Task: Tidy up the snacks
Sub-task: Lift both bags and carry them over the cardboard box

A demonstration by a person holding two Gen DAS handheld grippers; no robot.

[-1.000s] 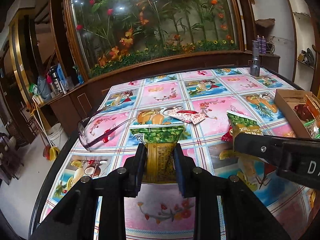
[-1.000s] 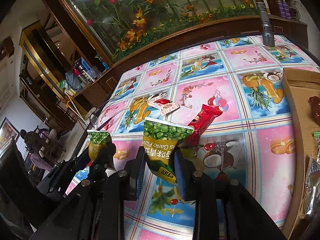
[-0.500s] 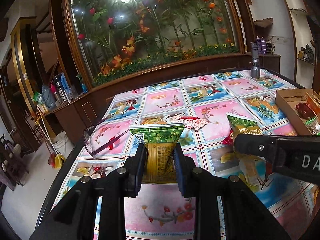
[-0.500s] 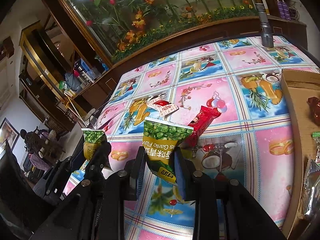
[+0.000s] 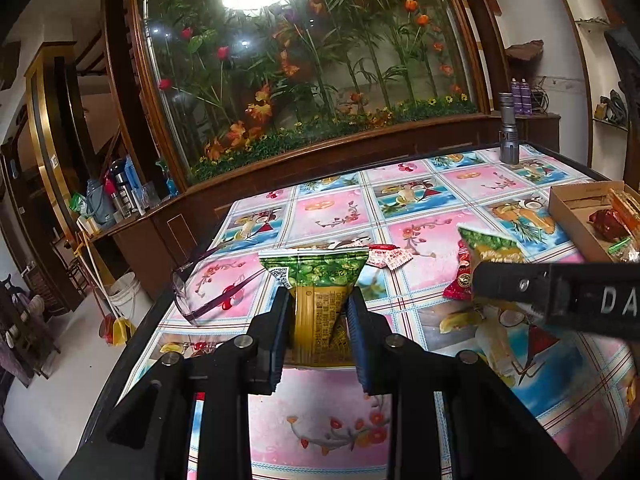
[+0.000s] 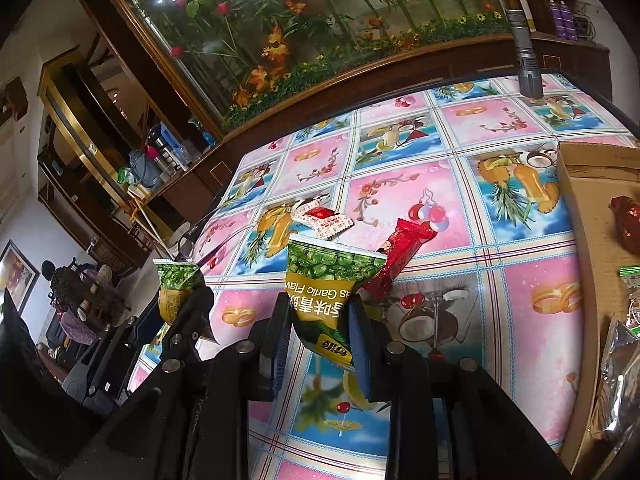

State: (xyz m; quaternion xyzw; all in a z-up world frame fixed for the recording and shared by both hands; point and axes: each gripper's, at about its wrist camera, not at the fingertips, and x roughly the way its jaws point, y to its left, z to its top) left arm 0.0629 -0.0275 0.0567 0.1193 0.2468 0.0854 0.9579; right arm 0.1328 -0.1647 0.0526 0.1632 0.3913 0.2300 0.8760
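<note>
A table point(image 5: 328, 432) covered in an oilcloth of pink and blue fruit-and-flower squares stands before a large wood-framed glass case of artificial flowers point(image 5: 304, 68). A grey flashlight point(image 5: 508, 130) stands upright near the table's far edge, and clear glasses point(image 5: 208, 288) lie near the left edge. A cardboard box point(image 6: 592, 240) at the right side holds several wrapped snacks. Loose on the cloth lie a white-and-red sachet point(image 6: 322, 220) and a long red wrapper point(image 6: 400, 258). The left gripper point(image 5: 318, 320) points gently downward over the cloth, its jaws clamped on a green-and-yellow pea packet point(image 5: 316, 280). The right gripper point(image 6: 318, 320) tilts down more steeply, its jaws pressed on a second pea packet point(image 6: 328, 288), held above the cloth left of the box.
</note>
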